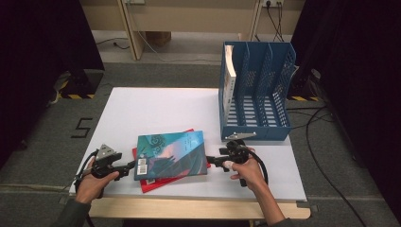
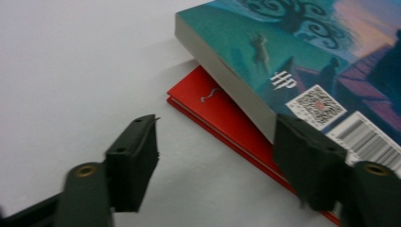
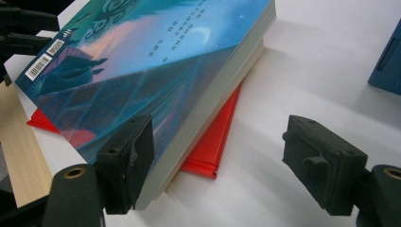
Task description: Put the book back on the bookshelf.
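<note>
Thick teal book (image 1: 171, 155) flat atop red book (image 1: 150, 182).

The high view hangs above the person's side of the white table (image 1: 156, 104), looking forward and down, far enough off to take in the floor and the blue file rack (image 1: 257, 94) at the far right. The left gripper view rides low and close at the left edge of the teal book (image 2: 302, 52), looking along its black jaws across the tabletop. The right gripper view sits just as near at the opposite edge, facing back toward the left. All three share that book and the red book (image 3: 213, 142) beneath it.
</note>
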The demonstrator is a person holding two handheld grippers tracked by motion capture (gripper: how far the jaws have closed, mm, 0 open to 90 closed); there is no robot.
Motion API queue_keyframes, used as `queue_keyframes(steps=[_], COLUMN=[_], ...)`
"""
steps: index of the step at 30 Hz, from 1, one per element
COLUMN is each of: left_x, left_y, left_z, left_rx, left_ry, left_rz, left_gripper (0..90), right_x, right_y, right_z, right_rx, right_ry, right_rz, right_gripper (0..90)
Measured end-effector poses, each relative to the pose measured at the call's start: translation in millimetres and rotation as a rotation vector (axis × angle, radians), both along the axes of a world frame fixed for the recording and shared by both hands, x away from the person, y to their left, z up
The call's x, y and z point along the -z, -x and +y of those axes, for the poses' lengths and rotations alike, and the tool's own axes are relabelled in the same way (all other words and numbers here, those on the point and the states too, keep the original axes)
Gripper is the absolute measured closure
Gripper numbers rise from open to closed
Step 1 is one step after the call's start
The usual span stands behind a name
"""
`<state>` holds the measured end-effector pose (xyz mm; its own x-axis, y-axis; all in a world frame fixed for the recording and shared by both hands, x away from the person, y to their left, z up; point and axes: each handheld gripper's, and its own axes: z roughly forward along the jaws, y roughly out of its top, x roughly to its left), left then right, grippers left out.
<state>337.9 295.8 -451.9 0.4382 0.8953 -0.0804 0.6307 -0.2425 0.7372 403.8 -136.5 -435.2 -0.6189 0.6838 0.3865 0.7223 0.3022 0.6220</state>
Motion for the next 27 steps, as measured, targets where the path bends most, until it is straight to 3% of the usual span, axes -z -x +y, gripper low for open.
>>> queue_keyframes(steps=[4,7,10,13,16,19,21,23,27], left_x=[-1.5,-4.6,-4.4,-6.0,-6.0,-7.3,-9.0,-10.5,-10.4], left_y=[2.0,4.4,4.1,5.6,6.5,7.9,8.9,9.7,11.0], left_z=[-2.5,-4.9,-3.5,-6.7,-6.2,-9.0,-9.3,-11.6,-12.0], left_rx=[0.014,0.041,0.043,0.042,0.046,0.048,0.059,0.060,0.058], left_ry=[0.015,0.000,0.018,-0.014,-0.001,-0.029,-0.018,-0.051,-0.037], left_rz=[0.011,0.003,0.012,0.002,-0.003,-0.013,-0.004,-0.013,-0.010], left_gripper=[47.8,53.2,52.5,54.3,54.4,55.2,58.4,55.2,58.6], right_x=[1.3,2.1,2.3,3.2,3.2,4.3,5.4,7.1,9.8], right_y=[-1.3,-2.4,-3.1,-4.4,-5.0,-6.0,-6.6,-7.0,-7.4], right_z=[0.2,-0.4,-0.5,-0.1,0.6,0.4,0.6,0.7,1.8], right_rx=[0.002,0.005,0.006,-0.004,0.000,-0.007,-0.006,-0.007,-0.007], right_ry=[0.000,-0.011,-0.019,-0.031,-0.034,-0.036,-0.037,-0.042,-0.050], right_rz=[0.005,0.009,0.009,0.010,0.015,0.014,0.024,0.034,0.051], right_gripper=[26.3,26.4,26.6,26.6,26.6,27.0,27.5,27.6,27.8])
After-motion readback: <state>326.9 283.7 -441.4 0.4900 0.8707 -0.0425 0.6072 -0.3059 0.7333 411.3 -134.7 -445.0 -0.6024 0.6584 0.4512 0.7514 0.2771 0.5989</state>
